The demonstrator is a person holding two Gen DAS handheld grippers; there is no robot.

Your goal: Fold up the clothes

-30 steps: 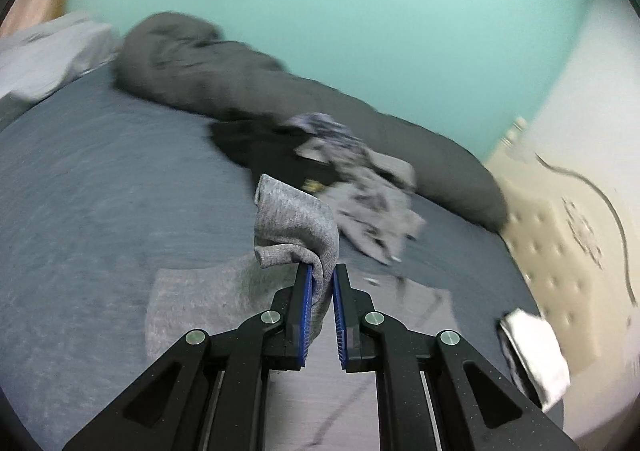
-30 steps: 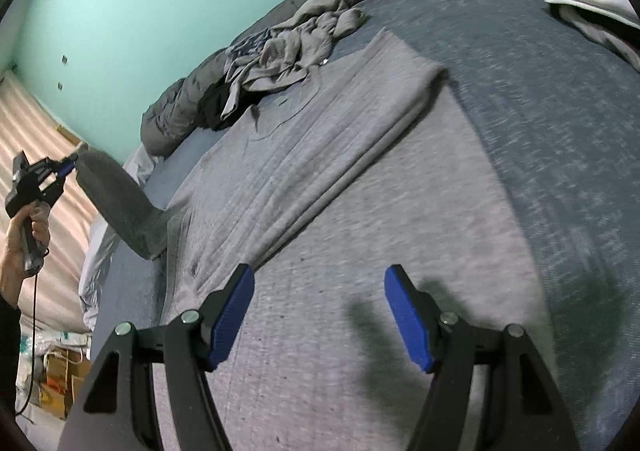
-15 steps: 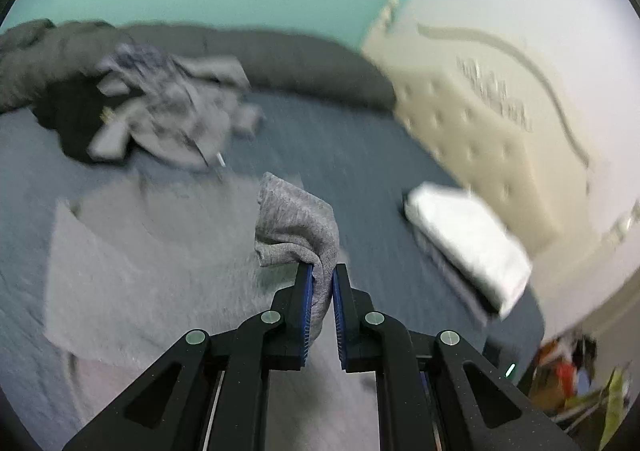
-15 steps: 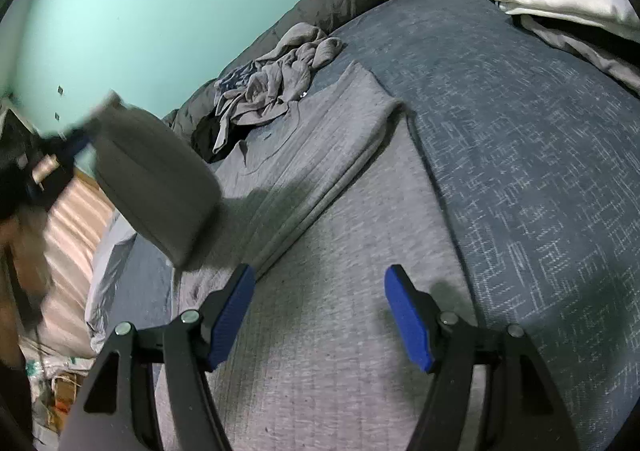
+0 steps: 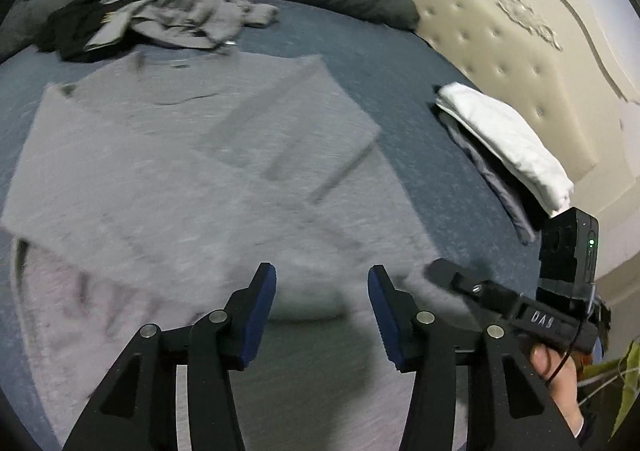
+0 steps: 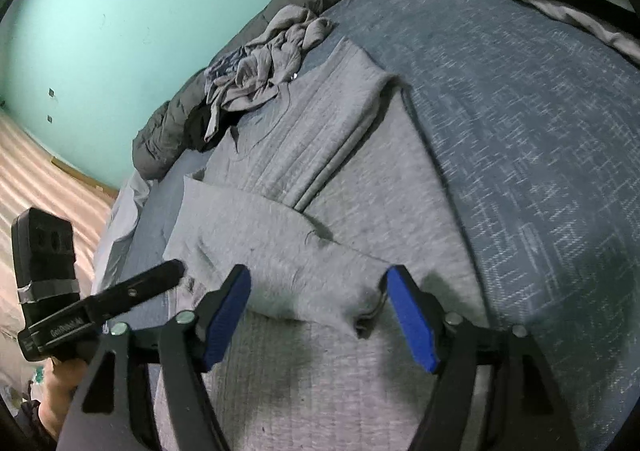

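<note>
On blue bed (image 6: 540, 131), grey garment (image 6: 360, 179), sleeve folded

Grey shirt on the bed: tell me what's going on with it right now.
A person with a handheld gripper in each hand is folding a grey long-sleeved shirt spread on the blue bedspread. Both sleeves are already folded across the body. The left gripper is opening just above the cuff end, nothing pinched between its pads. The right gripper is also opening, empty, over the same fold. A pile of unfolded clothes waits further back, and folded white laundry sits by the headboard.
</note>
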